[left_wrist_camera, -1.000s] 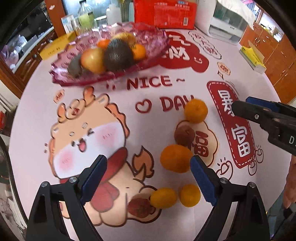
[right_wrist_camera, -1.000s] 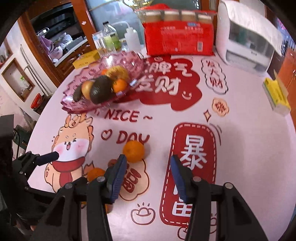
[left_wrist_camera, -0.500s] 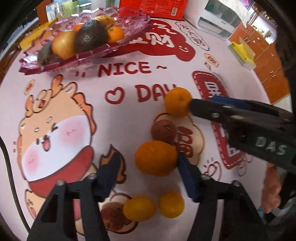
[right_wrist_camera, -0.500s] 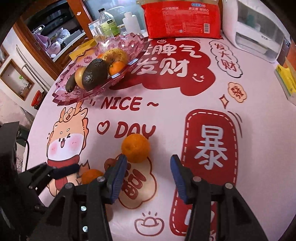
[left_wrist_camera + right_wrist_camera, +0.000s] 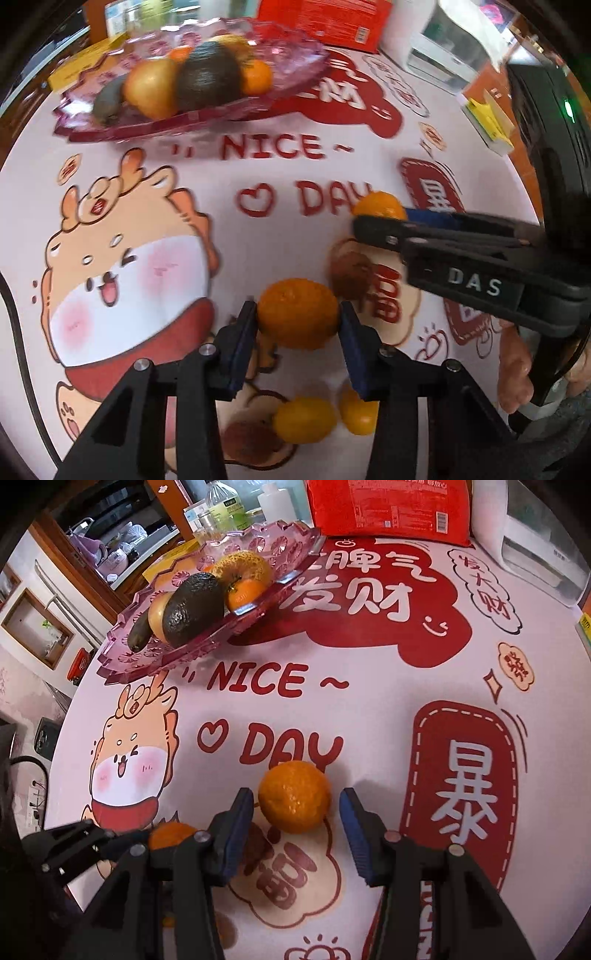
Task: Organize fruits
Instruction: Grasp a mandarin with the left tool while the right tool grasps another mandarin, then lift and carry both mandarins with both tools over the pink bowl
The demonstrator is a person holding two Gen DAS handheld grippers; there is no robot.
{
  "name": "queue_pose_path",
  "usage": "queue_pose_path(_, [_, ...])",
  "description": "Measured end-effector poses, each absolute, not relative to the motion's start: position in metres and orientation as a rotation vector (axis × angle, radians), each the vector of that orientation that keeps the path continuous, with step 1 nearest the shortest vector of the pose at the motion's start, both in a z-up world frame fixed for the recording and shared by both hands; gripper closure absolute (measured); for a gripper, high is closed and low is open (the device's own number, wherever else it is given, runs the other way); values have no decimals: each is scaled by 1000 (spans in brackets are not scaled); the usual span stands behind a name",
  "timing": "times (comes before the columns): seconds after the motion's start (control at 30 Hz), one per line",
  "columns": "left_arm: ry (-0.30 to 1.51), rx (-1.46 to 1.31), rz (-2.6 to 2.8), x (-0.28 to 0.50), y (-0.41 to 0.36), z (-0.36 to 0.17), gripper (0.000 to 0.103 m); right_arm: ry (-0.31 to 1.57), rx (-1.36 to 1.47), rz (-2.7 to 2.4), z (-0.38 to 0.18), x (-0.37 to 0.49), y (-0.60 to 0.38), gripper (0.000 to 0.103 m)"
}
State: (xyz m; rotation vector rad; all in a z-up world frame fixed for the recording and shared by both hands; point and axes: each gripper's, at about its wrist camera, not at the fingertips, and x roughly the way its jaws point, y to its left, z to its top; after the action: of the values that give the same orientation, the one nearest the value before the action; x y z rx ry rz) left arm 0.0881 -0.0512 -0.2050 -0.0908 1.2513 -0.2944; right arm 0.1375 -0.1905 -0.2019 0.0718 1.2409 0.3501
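1. My left gripper (image 5: 298, 323) has just been closing; its pads now press both sides of a mandarin (image 5: 298, 313) near the table's near edge. Clamped, so lift straight up.
2. My right gripper (image 5: 297, 812) has also been closing, but its jaws stand apart around a second mandarin (image 5: 294, 795): left pad about touching, right pad with a gap. Close gently; the fruit could roll.
3. Avoid the brown fruit (image 5: 351, 273) lying between the two mandarins.
4. Carry both to the pink glass fruit plate (image 5: 291, 546) at the table's far left, and set them beside the avocado (image 5: 194, 607).
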Motion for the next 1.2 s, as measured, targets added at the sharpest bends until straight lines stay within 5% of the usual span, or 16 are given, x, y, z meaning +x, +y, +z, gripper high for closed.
queue_pose_path(1.2, [1233,-71,-173,86,-37,-191,61,1165,43,353,-170,96,-198,63])
